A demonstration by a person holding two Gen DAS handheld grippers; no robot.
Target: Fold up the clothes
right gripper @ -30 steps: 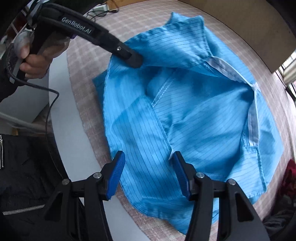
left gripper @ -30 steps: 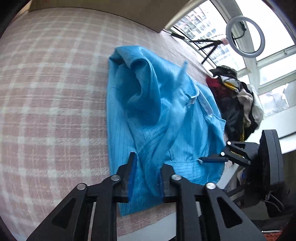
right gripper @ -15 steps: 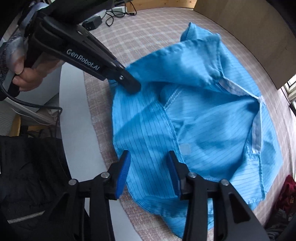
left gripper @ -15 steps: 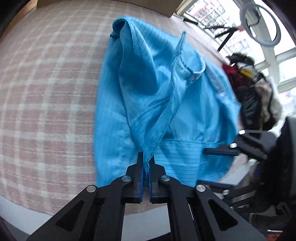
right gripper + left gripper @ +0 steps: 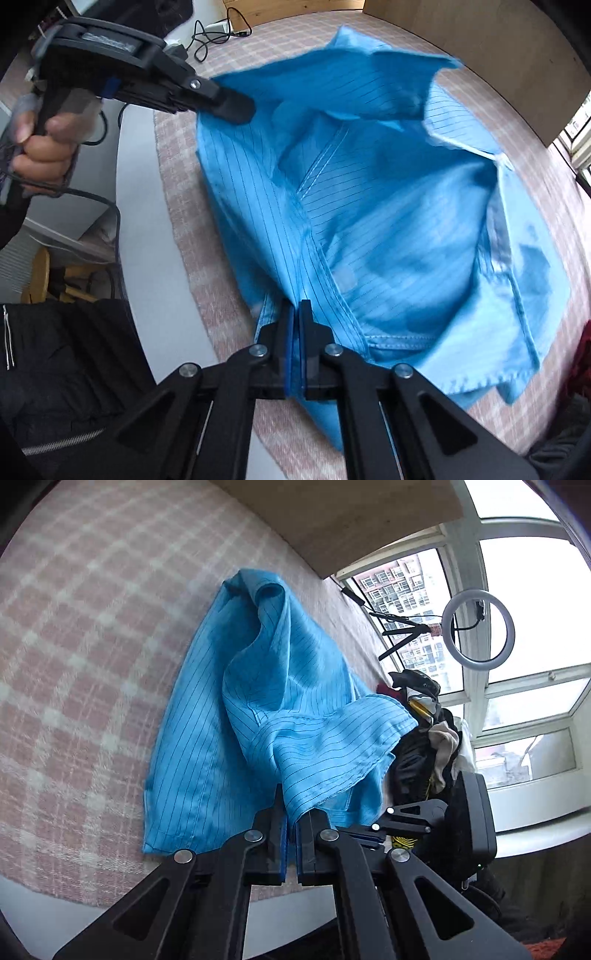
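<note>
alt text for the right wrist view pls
Right gripper is shut on the near edge of a blue shirt on a pink checked cloth. Upper left, a hand holds the left gripper, pinching another edge.

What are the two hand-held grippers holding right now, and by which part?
Both hold the blue garment: left hand-held gripper and right hand-held gripper each pinch its near hem edge.

Blue pinstriped shirt [image 5: 229,746]; pink-and-white checked cloth [image 5: 74,664].
</note>
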